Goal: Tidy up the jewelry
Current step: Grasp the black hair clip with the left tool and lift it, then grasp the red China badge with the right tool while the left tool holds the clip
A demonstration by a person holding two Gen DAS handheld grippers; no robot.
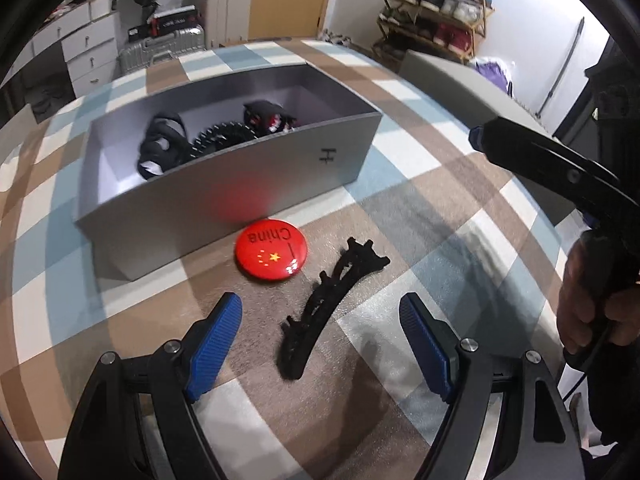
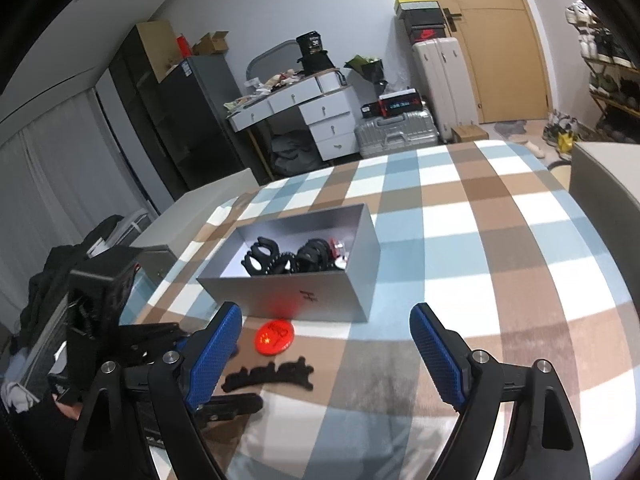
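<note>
— Looking down the left gripper (image 1: 320, 344), one sees its blue fingers (image 1: 218, 344) spread wide with nothing between the pads; the black hair clip (image 1: 326, 312) lies flat on the checked surface (image 1: 420, 208) right under the gap. Is the right one any different?

— No. The right gripper (image 2: 326, 356) also stands open and empty, pointing over the surface toward the grey box (image 2: 320, 292), with the clip near its left finger.

— How would the clip handle?

— It looks like a long, curved, stiff piece of plastic with a fuzzy covering and small prongs along one edge. Probably light, and the flocked surface should give the pads some bite. The sensible hold, as a judgement, is across the narrow width at mid-length, so it neither tips nor twists. The prongs look thin enough to snag or bend if squeezed directly.

— And the red badge (image 1: 269, 256)?

— A round, glossy button lying flat just left of the clip's far end and touching or almost touching the box's near wall. It seems thin, hard and slippery, so harder to lift off cloth; an edge pinch would be needed.

— Any writing?

— The badge reads "China", upside down from the left view, beside yellow stars. The box's near wall carries a small dark "H"-like mark. Inside the box lie several black hair claws (image 2: 260, 258), one piece showing red and white.
</note>
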